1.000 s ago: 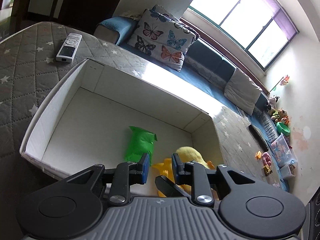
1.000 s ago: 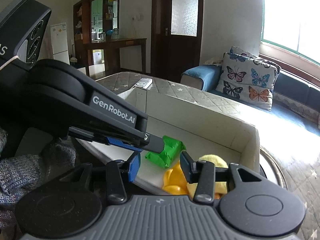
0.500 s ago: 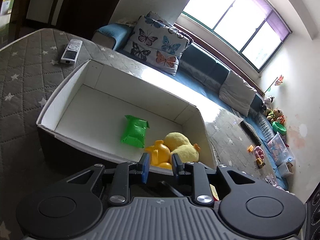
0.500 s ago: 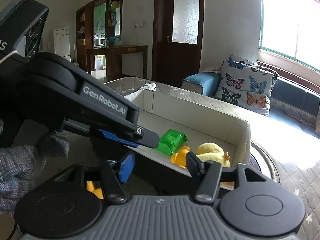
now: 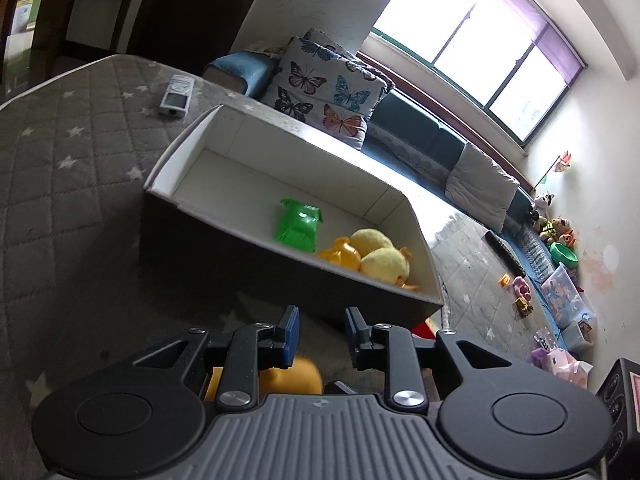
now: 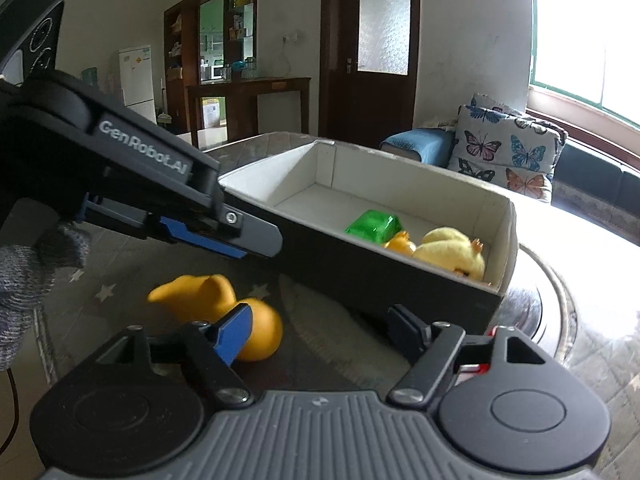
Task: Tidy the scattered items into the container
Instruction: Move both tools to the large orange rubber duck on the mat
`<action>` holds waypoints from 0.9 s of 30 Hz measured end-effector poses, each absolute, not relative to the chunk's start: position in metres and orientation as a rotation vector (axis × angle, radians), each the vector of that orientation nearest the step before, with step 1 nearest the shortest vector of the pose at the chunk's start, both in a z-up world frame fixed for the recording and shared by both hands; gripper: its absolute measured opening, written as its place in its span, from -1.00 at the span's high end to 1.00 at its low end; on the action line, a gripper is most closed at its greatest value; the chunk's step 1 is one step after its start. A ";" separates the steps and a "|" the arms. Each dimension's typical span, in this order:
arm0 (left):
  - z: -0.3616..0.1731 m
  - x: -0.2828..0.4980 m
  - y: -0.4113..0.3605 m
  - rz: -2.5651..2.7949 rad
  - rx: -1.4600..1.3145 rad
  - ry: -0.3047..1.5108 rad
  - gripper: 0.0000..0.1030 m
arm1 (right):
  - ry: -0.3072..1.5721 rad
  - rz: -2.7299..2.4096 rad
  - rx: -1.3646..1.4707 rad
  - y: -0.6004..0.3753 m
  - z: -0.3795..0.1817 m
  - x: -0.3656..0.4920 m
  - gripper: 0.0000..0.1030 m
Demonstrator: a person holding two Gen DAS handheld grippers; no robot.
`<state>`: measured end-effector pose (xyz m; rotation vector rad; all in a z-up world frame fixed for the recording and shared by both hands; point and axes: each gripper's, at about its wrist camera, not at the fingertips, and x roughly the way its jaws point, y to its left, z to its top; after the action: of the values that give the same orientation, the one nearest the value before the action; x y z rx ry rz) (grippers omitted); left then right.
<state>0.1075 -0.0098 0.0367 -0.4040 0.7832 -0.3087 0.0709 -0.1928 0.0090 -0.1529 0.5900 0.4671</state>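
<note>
Right wrist view is showing you the loose item first: a glossy orange-yellow rubber duck (image 6: 224, 312) is lying on its side on the grey quilted star-patterned worktop (image 6: 320, 344), just outside the near dark wall of the shallow rectangular box with the white lining (image 6: 508, 216). Your right tool (image 6: 320, 330) is sitting low in front of that wall with its jaws standing wide and nothing between them; the blue pad (image 6: 234, 334) is overlapping the duck's rounded end in the view, though whether it is touching cannot be told. That low, spread stance reads as getting ready to straddle the toy.

Your left tool (image 6: 208, 236) is reaching across above the duck, its pads fairly close together and empty. From the left wrist view the same left tool (image 5: 318, 334) is pointing at the box's near wall, with the duck (image 5: 292, 376) showing underneath the fingers.

Inside the box, a crinkly bright green plastic pouch (image 5: 299, 226), a small orange plastic toy (image 5: 340, 256) and a fluffy pale yellow plush duck (image 5: 382, 260) are bunched at the right-hand end, leaving the left part of the floor free, probably the easiest landing spot. A white remote control (image 5: 176, 94) is lying beyond the box on the worktop, well apart from both tools.
</note>
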 end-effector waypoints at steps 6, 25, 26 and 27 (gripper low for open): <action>0.029 0.093 0.005 -0.278 -0.434 0.790 0.45 | 0.597 0.511 -0.163 -0.186 0.003 0.065 -0.57; 0.012 0.074 0.046 -0.211 -0.511 0.798 0.44 | 0.633 0.652 -0.217 -0.145 -0.016 0.067 -0.60; 0.011 0.074 0.046 -0.209 -0.512 0.802 0.44 | 0.632 0.652 -0.222 -0.144 -0.016 0.066 -0.60; 0.010 0.075 0.046 -0.206 -0.513 0.806 0.44 | 0.632 0.652 -0.228 -0.143 -0.015 0.064 -0.60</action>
<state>0.0749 0.0455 0.0099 -0.5133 0.8064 -0.2060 0.0642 -0.1433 -0.0154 -0.2280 0.6321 0.6516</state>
